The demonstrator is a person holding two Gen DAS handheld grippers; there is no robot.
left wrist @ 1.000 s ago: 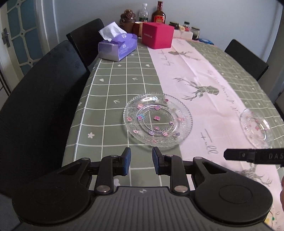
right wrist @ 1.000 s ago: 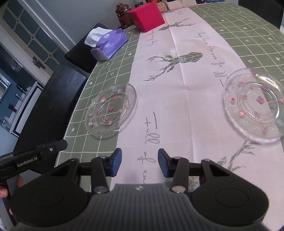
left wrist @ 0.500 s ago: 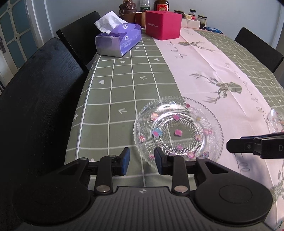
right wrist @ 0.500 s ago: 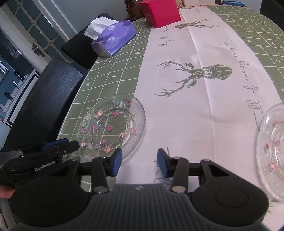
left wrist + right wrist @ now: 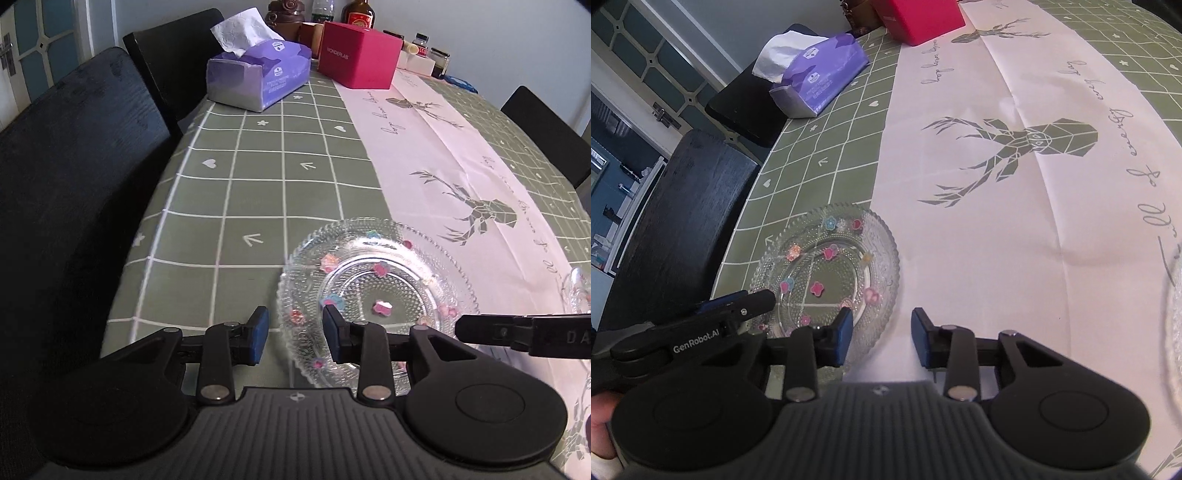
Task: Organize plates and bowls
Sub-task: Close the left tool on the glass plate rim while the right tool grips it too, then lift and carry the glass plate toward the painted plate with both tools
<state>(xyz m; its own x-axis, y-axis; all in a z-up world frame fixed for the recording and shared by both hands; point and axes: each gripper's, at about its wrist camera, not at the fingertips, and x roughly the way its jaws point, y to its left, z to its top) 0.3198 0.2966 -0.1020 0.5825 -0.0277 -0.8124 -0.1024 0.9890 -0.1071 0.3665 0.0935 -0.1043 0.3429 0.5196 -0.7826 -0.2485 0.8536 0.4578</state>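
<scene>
A clear glass plate [image 5: 376,295] with small coloured flowers lies flat on the green checked tablecloth, near the table's front left. My left gripper [image 5: 295,332] is open and straddles the plate's left rim, one finger outside and one over the dish. From the other side, my right gripper [image 5: 881,332] straddles the near right rim of the same plate [image 5: 827,273]. Its jaws are closing, with a gap still showing around the rim. A second glass plate [image 5: 1174,314] sits at the far right; only its edge shows.
A purple tissue box [image 5: 255,81] and a pink box [image 5: 358,59] stand at the table's far end, with bottles and jars behind. Dark chairs [image 5: 66,206] line the left side. A pale runner [image 5: 1015,184] with deer prints crosses the table's middle.
Both grippers have moved in and down onto the flowered plate, which now fills the near view. The right jaws have narrowed; the left jaws have widened a little.
</scene>
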